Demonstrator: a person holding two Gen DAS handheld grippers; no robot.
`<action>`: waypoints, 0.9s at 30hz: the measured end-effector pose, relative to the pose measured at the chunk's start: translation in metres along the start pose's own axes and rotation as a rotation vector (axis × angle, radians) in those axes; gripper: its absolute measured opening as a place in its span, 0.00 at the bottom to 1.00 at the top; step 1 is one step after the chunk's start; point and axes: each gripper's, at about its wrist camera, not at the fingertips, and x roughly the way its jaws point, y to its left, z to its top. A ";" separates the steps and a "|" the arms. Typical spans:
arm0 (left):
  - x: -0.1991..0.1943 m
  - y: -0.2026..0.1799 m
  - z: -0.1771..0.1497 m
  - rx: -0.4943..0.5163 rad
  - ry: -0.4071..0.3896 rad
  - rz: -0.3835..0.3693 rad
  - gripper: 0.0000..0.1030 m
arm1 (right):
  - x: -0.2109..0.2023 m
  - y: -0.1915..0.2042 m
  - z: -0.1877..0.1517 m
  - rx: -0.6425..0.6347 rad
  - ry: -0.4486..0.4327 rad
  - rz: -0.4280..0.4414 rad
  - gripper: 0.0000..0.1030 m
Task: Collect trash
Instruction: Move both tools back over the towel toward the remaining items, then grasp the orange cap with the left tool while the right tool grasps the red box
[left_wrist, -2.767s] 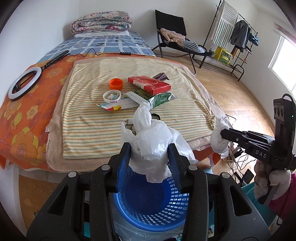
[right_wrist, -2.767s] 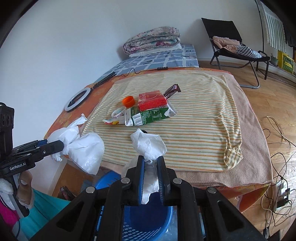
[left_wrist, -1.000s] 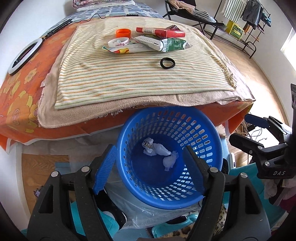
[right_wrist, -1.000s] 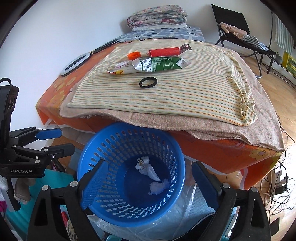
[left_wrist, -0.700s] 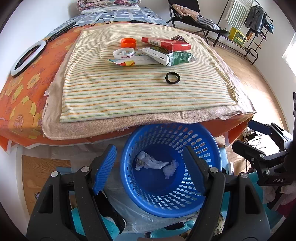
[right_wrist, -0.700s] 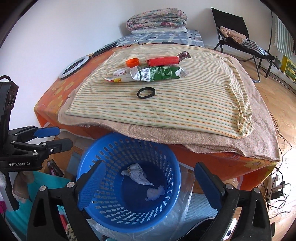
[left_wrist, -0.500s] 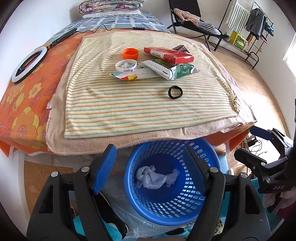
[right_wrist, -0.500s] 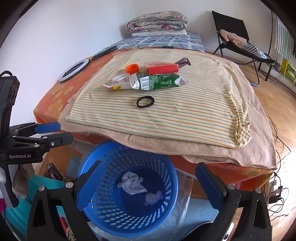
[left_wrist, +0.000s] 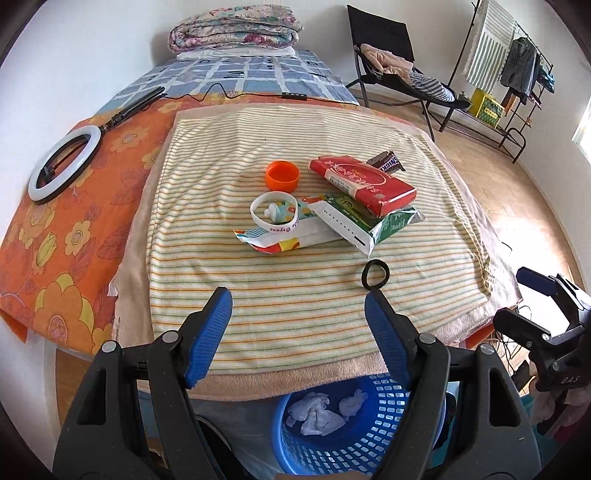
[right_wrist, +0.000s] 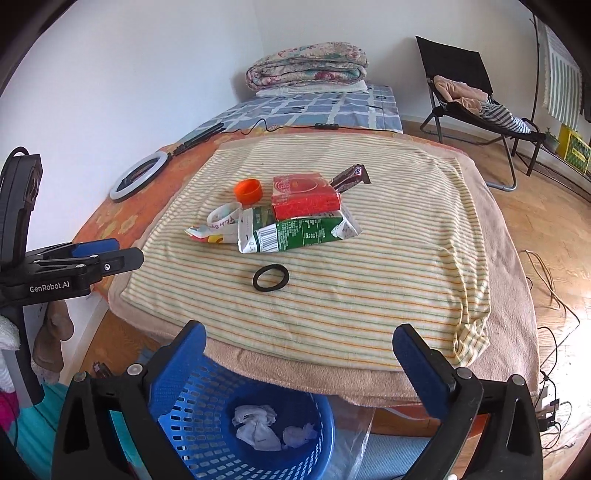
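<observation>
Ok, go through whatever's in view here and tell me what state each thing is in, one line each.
Left tool: open, empty.
Right tool: open, empty, jaws just widened.
Blue basket: upright on the floor, holding crumpled tissues.
Orange cap: off, open side up.
Red box: closed, lying on the green carton.
Green carton: flattened, on its side.
Black ring: flat on the striped cloth.

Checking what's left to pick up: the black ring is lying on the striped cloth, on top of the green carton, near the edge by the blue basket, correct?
Not quite. The black ring lies flat on the striped cloth by itself, apart from the green carton, between it and the edge above the blue basket. The right wrist view shows bare cloth between ring and carton.
</observation>
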 end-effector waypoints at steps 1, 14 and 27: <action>0.002 0.002 0.004 -0.002 -0.001 0.001 0.74 | 0.001 -0.001 0.006 -0.001 -0.007 -0.001 1.00; 0.046 0.022 0.068 -0.010 -0.026 0.004 0.74 | 0.046 0.004 0.078 -0.107 -0.039 0.013 1.00; 0.136 0.028 0.110 -0.009 0.073 -0.010 0.74 | 0.109 -0.009 0.107 -0.097 0.040 0.033 1.00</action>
